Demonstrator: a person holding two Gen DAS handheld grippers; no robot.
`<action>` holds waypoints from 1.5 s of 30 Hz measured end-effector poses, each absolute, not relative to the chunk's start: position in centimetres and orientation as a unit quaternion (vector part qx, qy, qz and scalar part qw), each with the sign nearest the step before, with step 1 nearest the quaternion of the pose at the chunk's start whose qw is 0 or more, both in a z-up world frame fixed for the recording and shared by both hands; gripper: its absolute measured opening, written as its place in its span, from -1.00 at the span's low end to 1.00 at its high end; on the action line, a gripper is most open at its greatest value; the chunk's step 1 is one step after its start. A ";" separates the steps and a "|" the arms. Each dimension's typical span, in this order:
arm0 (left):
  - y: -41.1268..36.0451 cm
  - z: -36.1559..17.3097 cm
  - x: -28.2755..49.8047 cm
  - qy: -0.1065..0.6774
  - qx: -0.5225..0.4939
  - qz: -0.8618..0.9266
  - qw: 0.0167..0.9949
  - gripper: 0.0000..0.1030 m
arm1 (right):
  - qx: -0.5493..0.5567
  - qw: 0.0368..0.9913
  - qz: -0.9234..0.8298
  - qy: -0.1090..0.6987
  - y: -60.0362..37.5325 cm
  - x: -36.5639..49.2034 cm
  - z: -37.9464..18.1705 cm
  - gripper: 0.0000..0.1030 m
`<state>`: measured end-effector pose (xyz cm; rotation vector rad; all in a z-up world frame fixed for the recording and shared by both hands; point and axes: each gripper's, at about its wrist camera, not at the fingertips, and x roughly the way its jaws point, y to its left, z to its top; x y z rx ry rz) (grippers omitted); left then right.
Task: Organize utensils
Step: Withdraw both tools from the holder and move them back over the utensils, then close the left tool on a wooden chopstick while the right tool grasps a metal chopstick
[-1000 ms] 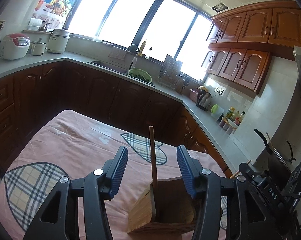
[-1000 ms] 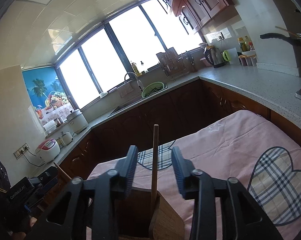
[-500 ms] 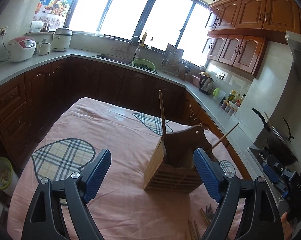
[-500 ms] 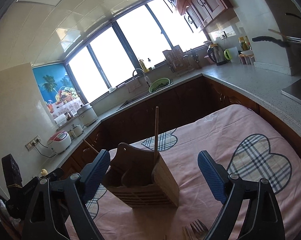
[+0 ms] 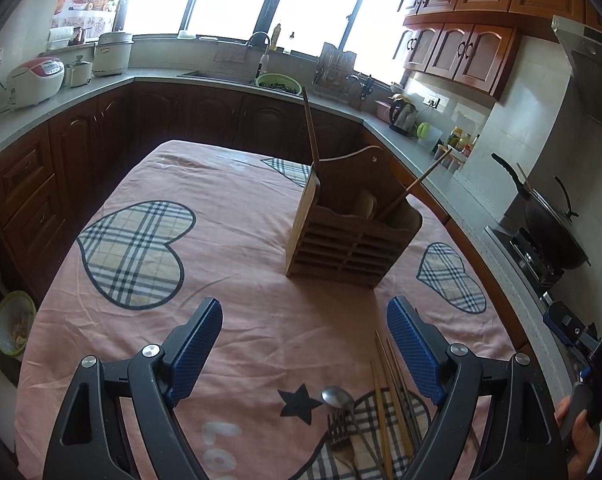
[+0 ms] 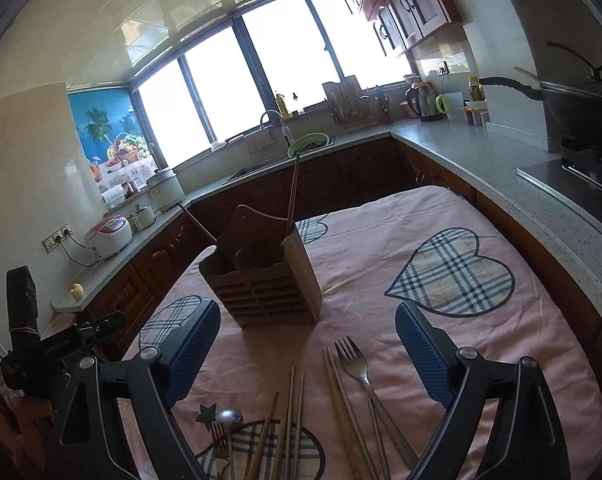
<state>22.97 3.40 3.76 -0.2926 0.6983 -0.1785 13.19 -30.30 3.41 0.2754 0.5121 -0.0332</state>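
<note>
Both claws, left [image 5: 305,356] and right [image 6: 307,354], released and empty; wooden utensil caddy [image 6: 261,276] upright at frame centre on the cloth-covered worktop [image 6: 501,344], fork [image 6: 355,364] and chopsticks [image 6: 343,408] loose at lower centre; advised: descend squarely, grip one handle mid-length.

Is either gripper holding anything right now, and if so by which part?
Nothing is held. The left gripper and the right gripper both stand open with nothing between their pads. The fork and chopsticks lie loose on the tablecloth.
</note>
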 end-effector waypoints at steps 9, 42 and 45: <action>3.2 2.5 21.0 0.376 -0.144 -0.081 0.912 0.64 | 0.130 0.950 -0.028 0.281 -30.7 10.2 0.9 0.76; -5.6 -2.4 27.7 0.486 -0.046 -0.121 0.864 0.21 | 0.105 0.907 -0.015 0.407 -31.3 14.3 -5.7 -0.58; -6.5 -3.5 29.1 0.501 -0.046 -0.127 0.855 0.16 | 0.100 0.896 -0.011 0.432 -31.3 15.0 -7.1 -0.70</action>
